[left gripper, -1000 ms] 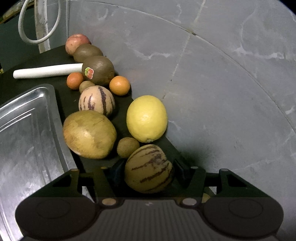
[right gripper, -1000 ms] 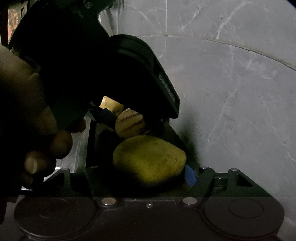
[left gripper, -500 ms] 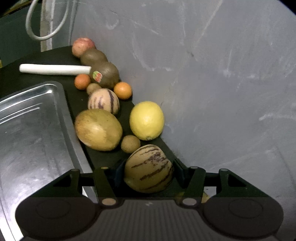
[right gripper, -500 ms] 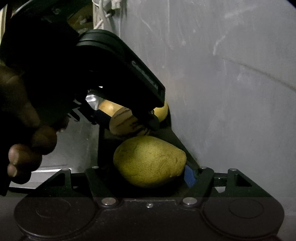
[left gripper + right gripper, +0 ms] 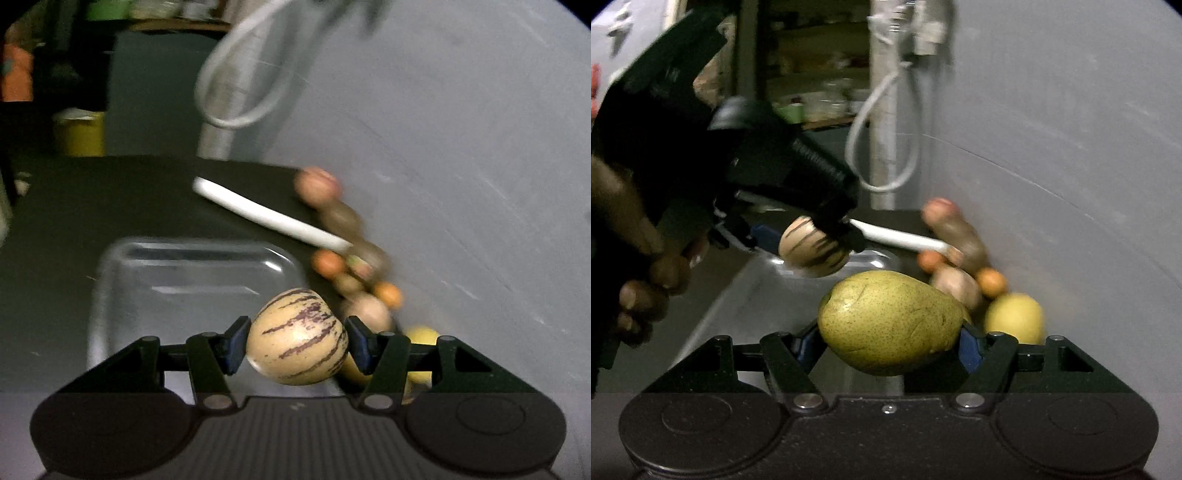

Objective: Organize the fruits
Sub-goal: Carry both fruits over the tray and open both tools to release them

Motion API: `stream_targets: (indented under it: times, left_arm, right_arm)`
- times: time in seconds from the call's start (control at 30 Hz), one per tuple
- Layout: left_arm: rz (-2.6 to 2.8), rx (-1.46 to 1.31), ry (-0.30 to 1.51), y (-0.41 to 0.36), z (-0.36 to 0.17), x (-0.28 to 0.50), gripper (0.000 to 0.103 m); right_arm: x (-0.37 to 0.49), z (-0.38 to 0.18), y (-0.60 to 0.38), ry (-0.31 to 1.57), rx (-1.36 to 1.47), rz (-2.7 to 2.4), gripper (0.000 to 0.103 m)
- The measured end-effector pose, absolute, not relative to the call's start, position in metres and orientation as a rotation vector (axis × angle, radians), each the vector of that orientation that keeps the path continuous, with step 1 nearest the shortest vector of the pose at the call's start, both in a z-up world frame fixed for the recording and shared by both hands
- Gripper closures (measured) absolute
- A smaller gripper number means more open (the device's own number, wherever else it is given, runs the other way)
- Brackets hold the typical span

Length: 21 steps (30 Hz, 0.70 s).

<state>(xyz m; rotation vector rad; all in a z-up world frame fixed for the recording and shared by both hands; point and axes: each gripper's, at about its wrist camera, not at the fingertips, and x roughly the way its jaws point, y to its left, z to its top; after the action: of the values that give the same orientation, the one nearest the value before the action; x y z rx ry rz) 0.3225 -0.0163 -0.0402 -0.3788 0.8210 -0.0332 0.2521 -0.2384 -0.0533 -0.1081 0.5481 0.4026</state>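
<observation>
The left tongs (image 5: pixel 297 338) are clenched on a smooth, egg-shaped striped melon (image 5: pixel 297 336), cream-skinned with ragged purple streaks, its sides pressed by the blue pads; the fruit sits squarely between the two black fingers and pokes out ahead of them. Beyond it, and a little to the left of these tongs, lies a shiny metal tray (image 5: pixel 192 280) with rounded corners on the matte black worktop (image 5: pixel 92 206). The right tongs (image 5: pixel 890 338) are grasping a green pear (image 5: pixel 890 321), its skin dull and finely speckled, broad at the left and tapering toward the right finger, lying crosswise between the pads. Ahead of the right tongs and to the right, against the smooth grey wall (image 5: pixel 1071 147), a blurred row of fruit runs away: a round yellow lemon (image 5: pixel 1015 317) nearest, a small orange (image 5: pixel 991 282) just beyond it, then brownish fruits too smeared to make out. A slim white rod (image 5: pixel 901 236) lies on the worktop reaching that row. In the right view, a hand (image 5: pixel 639 266) grips the left tool up and to the left of the pear.
</observation>
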Motion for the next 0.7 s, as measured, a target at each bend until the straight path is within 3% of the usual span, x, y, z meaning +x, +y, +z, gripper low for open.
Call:
stream_targets:
  times: [0.3,0.7]
  left_arm:
    - [0.132,-0.423,0.787,0.058,-0.060,0.341,0.043]
    - [0.163,-0.427,0.807,0.075,-0.088,0.359,0.043]
  right_arm:
    - [0.318,-0.069,-0.176,0.583,-0.158,0.515,0.030]
    - [0.341,-0.100,-0.138,0.686,-0.227,0.564,0.030]
